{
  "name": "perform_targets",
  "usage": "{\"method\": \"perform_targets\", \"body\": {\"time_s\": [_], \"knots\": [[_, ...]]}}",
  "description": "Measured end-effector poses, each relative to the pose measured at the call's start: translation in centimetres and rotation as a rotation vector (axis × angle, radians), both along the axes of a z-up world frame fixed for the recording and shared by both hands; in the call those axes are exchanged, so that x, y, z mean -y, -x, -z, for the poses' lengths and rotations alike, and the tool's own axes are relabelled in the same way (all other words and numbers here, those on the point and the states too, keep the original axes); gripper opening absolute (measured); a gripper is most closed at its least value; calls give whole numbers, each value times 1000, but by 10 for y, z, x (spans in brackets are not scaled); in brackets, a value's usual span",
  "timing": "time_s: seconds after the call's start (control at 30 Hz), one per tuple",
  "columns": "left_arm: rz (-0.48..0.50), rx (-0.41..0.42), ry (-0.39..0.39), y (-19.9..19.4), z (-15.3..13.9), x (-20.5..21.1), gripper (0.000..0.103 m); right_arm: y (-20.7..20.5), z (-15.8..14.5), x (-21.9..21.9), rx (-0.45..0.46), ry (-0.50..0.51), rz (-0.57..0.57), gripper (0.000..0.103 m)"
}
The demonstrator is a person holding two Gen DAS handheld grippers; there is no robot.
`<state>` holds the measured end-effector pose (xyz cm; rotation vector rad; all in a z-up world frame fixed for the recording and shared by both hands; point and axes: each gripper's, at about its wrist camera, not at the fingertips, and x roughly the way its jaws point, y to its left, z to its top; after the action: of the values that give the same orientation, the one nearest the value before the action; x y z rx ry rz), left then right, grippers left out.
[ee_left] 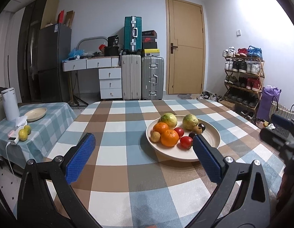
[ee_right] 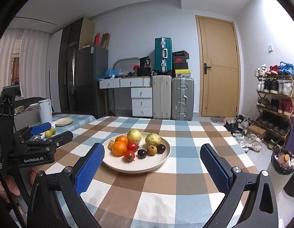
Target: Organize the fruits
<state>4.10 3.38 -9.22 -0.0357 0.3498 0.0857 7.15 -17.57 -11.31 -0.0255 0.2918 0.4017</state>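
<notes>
My left gripper [ee_left: 144, 142] stands spread wide and empty above the checked cloth of the table [ee_left: 116, 163], its blue pads [ee_left: 80, 157] ribbed like rubber matting; my right gripper [ee_right: 152, 153] gapes just the same, holding nothing. Ahead sits a round, shallow cream plate [ee_right: 158, 161], smooth and matte, heaped with two glossy oranges [ee_right: 119, 147], two knobbly green guavas [ee_right: 153, 139], red tomatoes [ee_right: 129, 155] and small dark plums [ee_right: 142, 153].
</notes>
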Motion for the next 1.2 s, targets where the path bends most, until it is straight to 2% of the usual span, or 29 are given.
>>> {"method": "perform_targets", "body": {"time_s": [0.07,1.2], "knots": [[10,-7,-7,-3,2,2,102,-6,3,-4,-31,21,-4,103],[6,17,-7,-1,1,5,102,-6,5,-7,-20,21,-24,103]]}}
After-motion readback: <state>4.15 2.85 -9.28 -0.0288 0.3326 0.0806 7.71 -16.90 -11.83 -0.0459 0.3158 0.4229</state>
